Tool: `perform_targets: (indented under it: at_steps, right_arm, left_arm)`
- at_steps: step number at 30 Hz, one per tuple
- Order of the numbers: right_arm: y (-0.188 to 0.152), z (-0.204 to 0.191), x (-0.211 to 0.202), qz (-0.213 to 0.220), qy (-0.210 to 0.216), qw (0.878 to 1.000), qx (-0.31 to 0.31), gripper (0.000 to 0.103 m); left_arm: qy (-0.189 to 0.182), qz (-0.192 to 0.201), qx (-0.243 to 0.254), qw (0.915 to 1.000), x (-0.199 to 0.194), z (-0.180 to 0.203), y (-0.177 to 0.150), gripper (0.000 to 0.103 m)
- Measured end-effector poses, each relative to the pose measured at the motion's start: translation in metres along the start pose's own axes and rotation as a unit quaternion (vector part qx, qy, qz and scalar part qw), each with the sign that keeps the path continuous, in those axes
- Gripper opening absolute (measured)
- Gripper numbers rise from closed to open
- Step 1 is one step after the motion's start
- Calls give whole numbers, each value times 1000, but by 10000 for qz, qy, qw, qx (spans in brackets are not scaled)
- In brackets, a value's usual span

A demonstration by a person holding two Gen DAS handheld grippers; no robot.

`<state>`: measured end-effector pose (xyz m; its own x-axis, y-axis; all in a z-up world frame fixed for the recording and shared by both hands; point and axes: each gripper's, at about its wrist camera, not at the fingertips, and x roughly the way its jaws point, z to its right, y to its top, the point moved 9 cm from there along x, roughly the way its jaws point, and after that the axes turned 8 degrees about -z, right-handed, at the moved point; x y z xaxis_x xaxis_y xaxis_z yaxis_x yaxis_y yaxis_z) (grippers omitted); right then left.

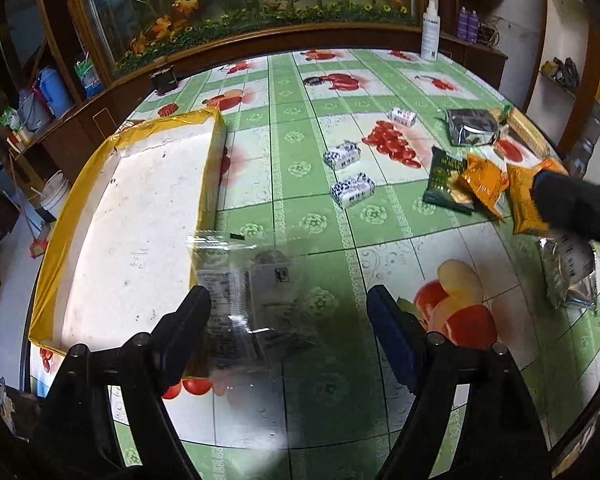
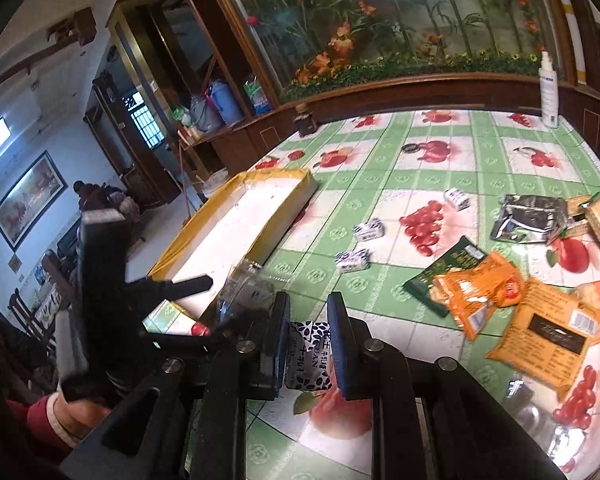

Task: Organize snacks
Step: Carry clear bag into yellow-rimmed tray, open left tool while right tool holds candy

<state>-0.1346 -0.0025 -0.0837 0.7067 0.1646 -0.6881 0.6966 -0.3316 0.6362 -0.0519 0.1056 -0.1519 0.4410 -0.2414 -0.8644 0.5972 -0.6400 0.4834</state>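
Note:
My left gripper (image 1: 288,296) stands open just right of the shallow white box with yellow-taped walls (image 1: 140,208). A blurred clear packet (image 1: 252,280) hangs between its fingers by the left one, and neither pad presses on it. My right gripper (image 2: 308,316) is shut on a small white packet with dark blue print (image 2: 308,356), held above the table near the box's (image 2: 240,216) front corner. The right wrist view also shows the left gripper (image 2: 200,312) and the clear packet (image 2: 244,292). Three more small blue-and-white packets (image 1: 352,189) lie mid-table.
A green packet (image 2: 444,276), orange packets (image 2: 480,292) and silver bags (image 2: 532,216) lie on the right side of the fruit-print tablecloth (image 1: 320,240). A white spray bottle (image 1: 430,28) stands at the back by the dark wooden cabinet. A hand in a red sleeve (image 2: 48,416) holds the left gripper.

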Motion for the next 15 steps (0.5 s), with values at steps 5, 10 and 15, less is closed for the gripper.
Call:
perform_targets:
  at_steps: [5,10,15]
  right_arm:
    - [-4,20,-16,94,-119,9997,213,20]
    - [-9,37,-19,61,-212,9990,392,20]
    - [-11,42,-19,41,-244,9987,436,20]
  left_arm:
    - [685,107,191,9974,2,10,-3,80]
    - [795,120,514,9954,5,28,-2,80]
    - [1223,552,259,9906,-21,14,7,79]
